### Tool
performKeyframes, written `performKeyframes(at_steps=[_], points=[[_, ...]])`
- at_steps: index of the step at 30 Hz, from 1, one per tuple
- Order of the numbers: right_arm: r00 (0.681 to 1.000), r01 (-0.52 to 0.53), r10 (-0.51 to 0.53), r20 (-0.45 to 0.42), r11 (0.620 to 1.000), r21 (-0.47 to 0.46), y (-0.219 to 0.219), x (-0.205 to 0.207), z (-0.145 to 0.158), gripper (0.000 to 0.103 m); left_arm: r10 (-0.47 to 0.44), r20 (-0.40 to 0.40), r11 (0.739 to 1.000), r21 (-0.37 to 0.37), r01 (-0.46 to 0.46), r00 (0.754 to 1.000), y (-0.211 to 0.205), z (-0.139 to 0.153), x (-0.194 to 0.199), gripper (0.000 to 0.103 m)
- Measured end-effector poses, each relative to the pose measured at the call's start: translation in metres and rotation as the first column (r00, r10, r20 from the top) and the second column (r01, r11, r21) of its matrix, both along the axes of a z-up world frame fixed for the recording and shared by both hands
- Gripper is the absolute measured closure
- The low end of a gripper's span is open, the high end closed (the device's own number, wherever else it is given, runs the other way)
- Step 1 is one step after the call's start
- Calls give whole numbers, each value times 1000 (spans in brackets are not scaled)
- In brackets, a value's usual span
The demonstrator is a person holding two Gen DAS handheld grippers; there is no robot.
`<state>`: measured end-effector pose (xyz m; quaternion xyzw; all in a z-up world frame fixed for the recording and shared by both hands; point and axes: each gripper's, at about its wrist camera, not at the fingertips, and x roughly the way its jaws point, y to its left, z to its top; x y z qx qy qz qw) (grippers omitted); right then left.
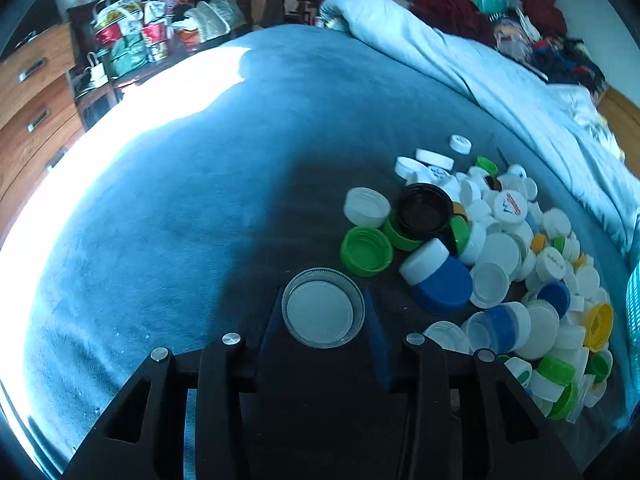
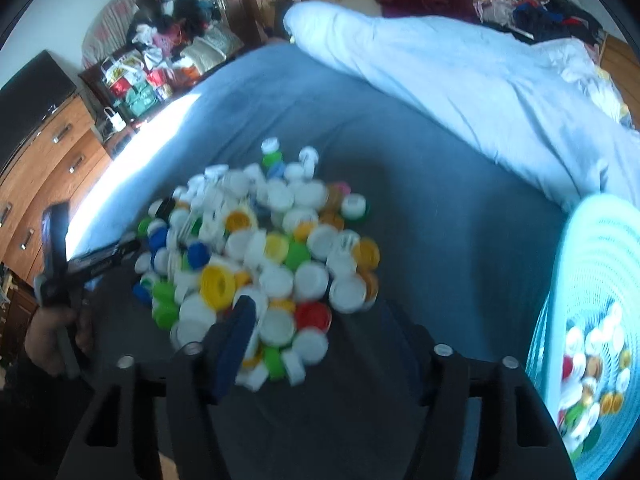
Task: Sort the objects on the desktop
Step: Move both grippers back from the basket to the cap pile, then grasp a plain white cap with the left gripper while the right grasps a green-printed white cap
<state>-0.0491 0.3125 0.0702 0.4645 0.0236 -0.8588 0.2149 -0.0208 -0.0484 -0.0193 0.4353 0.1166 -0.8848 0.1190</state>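
**Clear lid gripped, most caps unsorted**

Clear round lid pinched in left hand-held gripper, apart from cap pile heaped on bed just right. Right hand-held gripper half open over pile, holding nothing. Teal basket far right already holding some caps; bulk of sorting left.

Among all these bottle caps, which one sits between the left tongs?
The clear-rimmed cap with a white centre, lying open side up, alone between the left tongs, apart from the mixed pile to its right.
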Motion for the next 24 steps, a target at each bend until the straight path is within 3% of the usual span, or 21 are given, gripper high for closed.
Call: performKeyframes(at_steps=[4, 7, 13, 18, 19, 22, 24], points=[[1000, -12, 11, -15, 1000, -21, -17, -56, 4, 38, 23, -25, 1000, 5, -22, 999, -3, 1, 3, 68], [997, -72, 72, -7, 997, -7, -56, -111, -4, 38, 19, -26, 1000, 18, -18, 999, -4, -2, 2, 68], [972, -231, 229, 46, 971, 67, -162, -202, -53, 39, 15, -37, 999, 33, -14, 999, -6, -5, 2, 68], [965, -257, 245, 96, 956, 144, -220, -250, -97, 39, 4, -47, 999, 44, -2, 999, -7, -5, 2, 68], [965, -256, 242, 103, 953, 160, -226, -255, -105, 42, 3, -48, 999, 46, -1, 999, -8, -5, 2, 68], [968, -247, 231, 102, 949, 197, -232, -259, -113, 71, 3, -51, 999, 48, 0, 999, -8, -5, 2, 68], [973, -231, 223, 65, 958, 173, -226, -246, -95, 71, 9, -56, 999, 47, -7, 998, -8, -4, 3, 68]])
